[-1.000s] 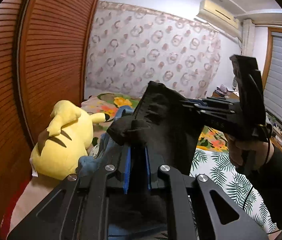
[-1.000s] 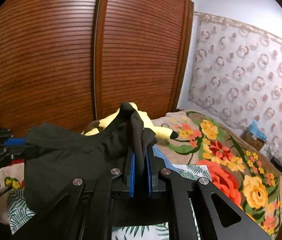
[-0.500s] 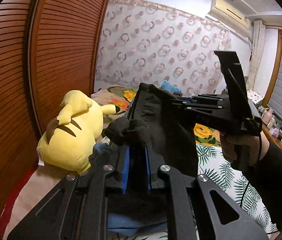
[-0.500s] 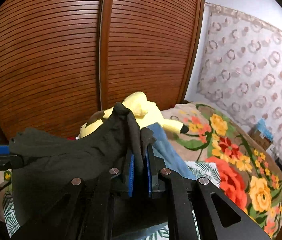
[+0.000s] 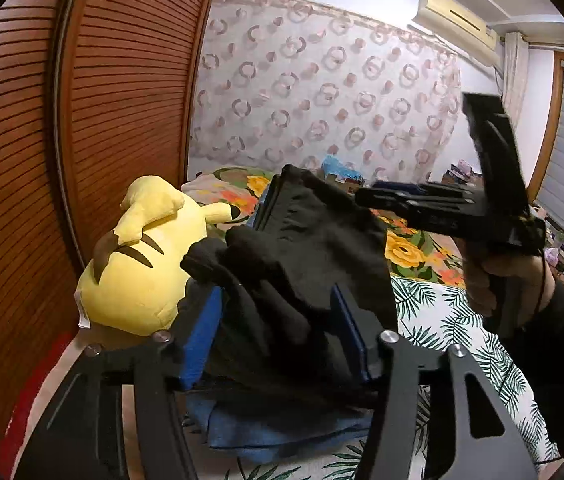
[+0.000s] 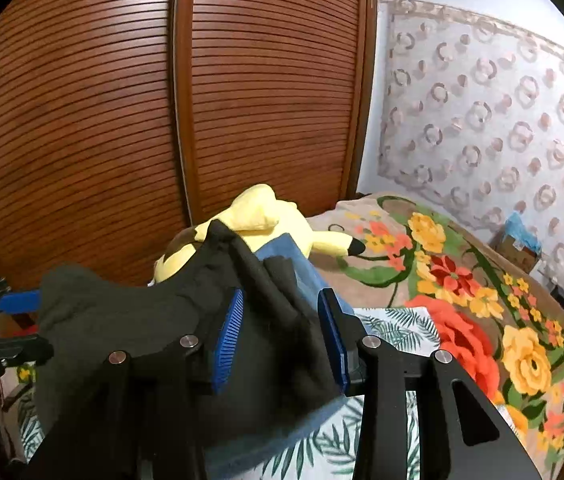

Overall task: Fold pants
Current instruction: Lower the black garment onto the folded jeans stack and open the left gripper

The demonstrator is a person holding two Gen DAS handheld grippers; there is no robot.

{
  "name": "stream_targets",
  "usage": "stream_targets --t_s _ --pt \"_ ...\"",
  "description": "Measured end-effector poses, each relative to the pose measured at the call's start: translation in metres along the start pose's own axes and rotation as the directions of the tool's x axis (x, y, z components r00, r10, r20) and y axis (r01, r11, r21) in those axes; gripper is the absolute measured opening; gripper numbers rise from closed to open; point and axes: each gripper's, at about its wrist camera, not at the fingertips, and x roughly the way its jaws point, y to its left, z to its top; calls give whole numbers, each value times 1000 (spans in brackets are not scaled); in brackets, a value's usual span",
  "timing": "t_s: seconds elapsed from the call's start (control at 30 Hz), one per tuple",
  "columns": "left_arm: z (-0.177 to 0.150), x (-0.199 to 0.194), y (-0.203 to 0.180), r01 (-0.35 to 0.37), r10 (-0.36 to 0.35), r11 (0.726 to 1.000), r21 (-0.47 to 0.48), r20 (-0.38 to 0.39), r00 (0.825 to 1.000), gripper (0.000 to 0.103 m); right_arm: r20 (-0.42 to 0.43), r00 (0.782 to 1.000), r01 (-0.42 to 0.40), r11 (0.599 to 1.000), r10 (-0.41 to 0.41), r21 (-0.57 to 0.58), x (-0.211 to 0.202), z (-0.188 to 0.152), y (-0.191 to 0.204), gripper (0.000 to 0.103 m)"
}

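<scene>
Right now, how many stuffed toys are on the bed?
1: a yellow stuffed toy lies by the wooden wardrobe, just behind the black pants. Others may be hidden.

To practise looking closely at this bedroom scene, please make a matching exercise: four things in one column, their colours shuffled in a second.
Things:
1. plush toy
2. folded fabric pants
3. slatted wooden wardrobe door
4. flat pads of the tongs

Colours:
A. black
B. blue
C. yellow
D. reddish brown

Pairs: 1-C, 2-A, 3-D, 4-B
</scene>
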Motion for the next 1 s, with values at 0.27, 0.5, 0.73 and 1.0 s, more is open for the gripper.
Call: stream_targets --t_s 0.27,0.5,0.73,1.0 --pt "-15 12 0 -57 59 998 24 -69 996 58 -38 999 10 998 -8 56 2 -24 -11 40" --pt "-28 12 4 -69 70 998 9 -103 992 58 -81 994 83 985 -72 149 23 -24 -26 40" --pt "-30 -2 -5 -67 70 997 41 -80 994 58 -50 996 87 984 -80 154 -6 -28 -3 40" --pt "-38 -24 -24 -61 66 995 85 -65 996 65 -7 995 101 978 -102 181 -61 -53 32 40"
